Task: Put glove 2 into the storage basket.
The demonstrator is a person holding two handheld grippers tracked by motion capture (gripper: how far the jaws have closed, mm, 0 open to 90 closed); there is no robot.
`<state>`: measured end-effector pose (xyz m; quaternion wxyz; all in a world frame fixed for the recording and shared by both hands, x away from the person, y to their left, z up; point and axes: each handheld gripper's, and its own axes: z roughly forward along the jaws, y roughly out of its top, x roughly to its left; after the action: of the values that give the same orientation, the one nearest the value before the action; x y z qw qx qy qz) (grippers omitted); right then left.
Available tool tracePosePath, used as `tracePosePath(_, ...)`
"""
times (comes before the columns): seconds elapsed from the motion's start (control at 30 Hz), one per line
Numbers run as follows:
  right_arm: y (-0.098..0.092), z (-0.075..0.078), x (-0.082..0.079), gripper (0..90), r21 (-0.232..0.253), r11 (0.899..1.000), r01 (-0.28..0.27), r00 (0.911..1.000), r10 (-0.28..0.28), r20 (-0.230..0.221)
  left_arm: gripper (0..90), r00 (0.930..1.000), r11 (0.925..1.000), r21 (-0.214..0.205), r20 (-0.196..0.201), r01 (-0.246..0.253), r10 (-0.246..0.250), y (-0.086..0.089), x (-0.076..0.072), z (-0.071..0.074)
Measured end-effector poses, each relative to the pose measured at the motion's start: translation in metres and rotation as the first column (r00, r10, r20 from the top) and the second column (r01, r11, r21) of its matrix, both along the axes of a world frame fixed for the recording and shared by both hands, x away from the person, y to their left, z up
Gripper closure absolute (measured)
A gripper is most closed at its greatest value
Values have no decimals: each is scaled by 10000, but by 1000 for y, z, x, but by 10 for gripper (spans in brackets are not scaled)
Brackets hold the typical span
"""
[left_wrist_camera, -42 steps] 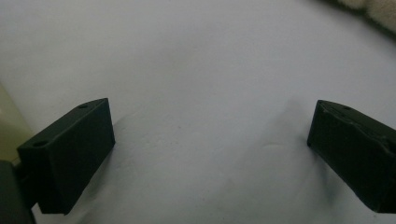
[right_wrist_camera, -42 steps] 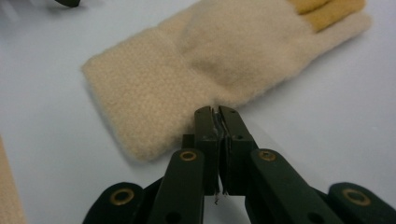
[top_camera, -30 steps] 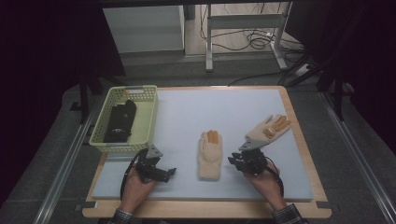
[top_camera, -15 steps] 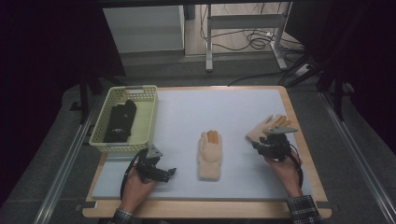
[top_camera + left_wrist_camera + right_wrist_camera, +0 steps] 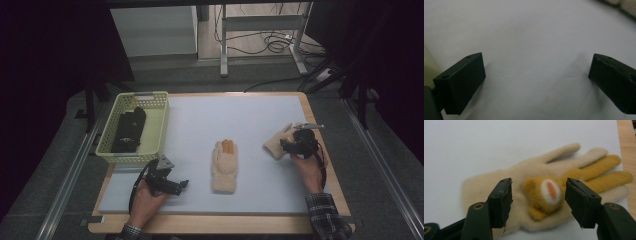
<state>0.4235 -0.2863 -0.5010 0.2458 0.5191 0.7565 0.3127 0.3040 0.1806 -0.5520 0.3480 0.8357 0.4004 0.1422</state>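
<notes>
Work in hand: sorting gloves on the pale mat (image 5: 210, 125); the right gripper (image 5: 295, 146) hovers over a cream glove (image 5: 564, 177) near the mat's right edge.
Right gripper: jaws spread and have just been opening; the glove's bear-face patch (image 5: 546, 192) lies below the gap, pads not pressing on it.
Left gripper: (image 5: 167, 182) released, jaws wide over bare mat, nothing between them.
Second glove: (image 5: 225, 162) lies flat mid-mat, well apart from both grippers.
Basket: (image 5: 152, 97) at far left holds dark gloves (image 5: 129, 130).
Risk, thin pinch: closing on the raised patch alone would likely catch only fuzz, and the glove could slip free on lifting.
Risk, edge: the glove's fingers reach toward the wooden border (image 5: 626, 150); a sideways nudge may push it off the mat.
Risk, drag: a limp glove could trail and snag the middle glove on the way across.
</notes>
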Motion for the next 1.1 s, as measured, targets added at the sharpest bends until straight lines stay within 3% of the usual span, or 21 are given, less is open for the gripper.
tracePosePath(0.2,-3,-12,14,373,133,9994,326,9994,-324,-141,8,10000,10000,1,0,2,-2,0,0,0)
tracePosePath(0.3,-1,-15,14,497,-239,9990,390,9992,-393,-119,8,10000,10000,1,1,0,0,0,0,0)
tracePosePath(0.37,-1,-15,13,560,-175,9992,365,9992,-367,-134,8,10000,10000,4,4,-1,1,0,0,0)
tracePosePath(0.57,-4,-12,10,607,19,9996,293,9996,-293,-42,8,10000,10000,3,0,2,-2,0,0,0)
tracePosePath(0.73,-7,-1,4,606,474,9989,11,9999,-18,151,8,10000,10000,5,1,1,-1,0,0,0)
tracePosePath(0.87,-3,11,-3,605,535,9978,-383,9988,366,320,8,10000,10000,6,1,0,0,0,0,0)
tracePosePath(1.1,12,32,-18,603,679,9891,-1304,9899,1261,641,8,10000,10000,6,-1,-2,2,0,0,0)
